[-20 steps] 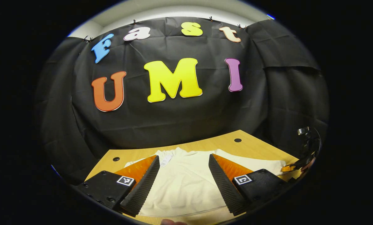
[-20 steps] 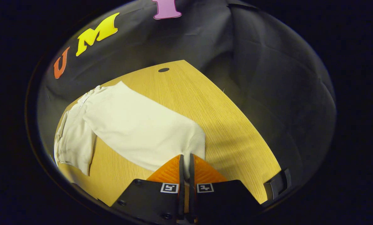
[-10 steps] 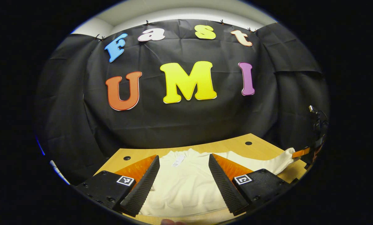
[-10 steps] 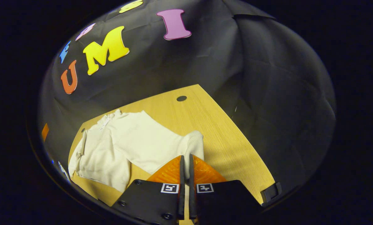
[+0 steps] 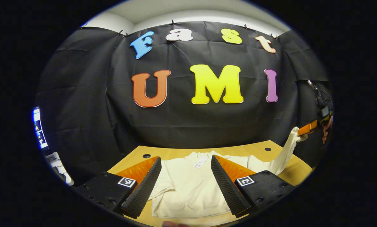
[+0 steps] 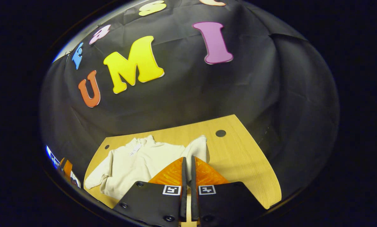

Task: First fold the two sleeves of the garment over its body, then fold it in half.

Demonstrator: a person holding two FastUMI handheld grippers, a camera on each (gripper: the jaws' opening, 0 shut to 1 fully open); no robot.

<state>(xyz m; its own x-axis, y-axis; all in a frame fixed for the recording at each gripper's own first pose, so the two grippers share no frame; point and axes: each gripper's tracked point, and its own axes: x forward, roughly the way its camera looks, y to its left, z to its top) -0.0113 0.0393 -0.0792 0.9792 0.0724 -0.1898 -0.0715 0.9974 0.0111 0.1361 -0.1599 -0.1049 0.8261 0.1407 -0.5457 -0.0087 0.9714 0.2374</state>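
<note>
Cream knit sweater [image 5: 188, 189] lies on the pale wood-grain tabletop [image 6: 238, 170], neck and white tag [image 5: 200, 162] toward the booth's black cloth wall, body flat between my left tongs [image 5: 184, 183], which hang spread wide above it and grip nothing. My right tongs [image 6: 186, 171] are pressed together, pinching the ribbed cuff [image 6: 200, 145] of the right sleeve [image 5: 284, 154]. Change over the last second: that sleeve lay flat and stretched out across the tabletop; now it is lifted clear, and in the left gripper view it rises as a taut diagonal strip from the shoulder up to the far tongs [image 5: 306, 128] at the right edge. The right gripper view has tipped up with it, so the sweater sits lower and smaller there. My reading: first sleeve fold is under way, lift done, carry-over across the chest not yet made. The left sleeve [image 6: 97, 176] is out to the side, partly bunched near the tabletop's edge, so it is unfolded. Fabric looks soft, thick and matte, a fine knit with ribbing at cuff and hem; it drapes without creasing sharply. Tabletop has round cable holes [image 6: 220, 133] near its back corners.
</note>
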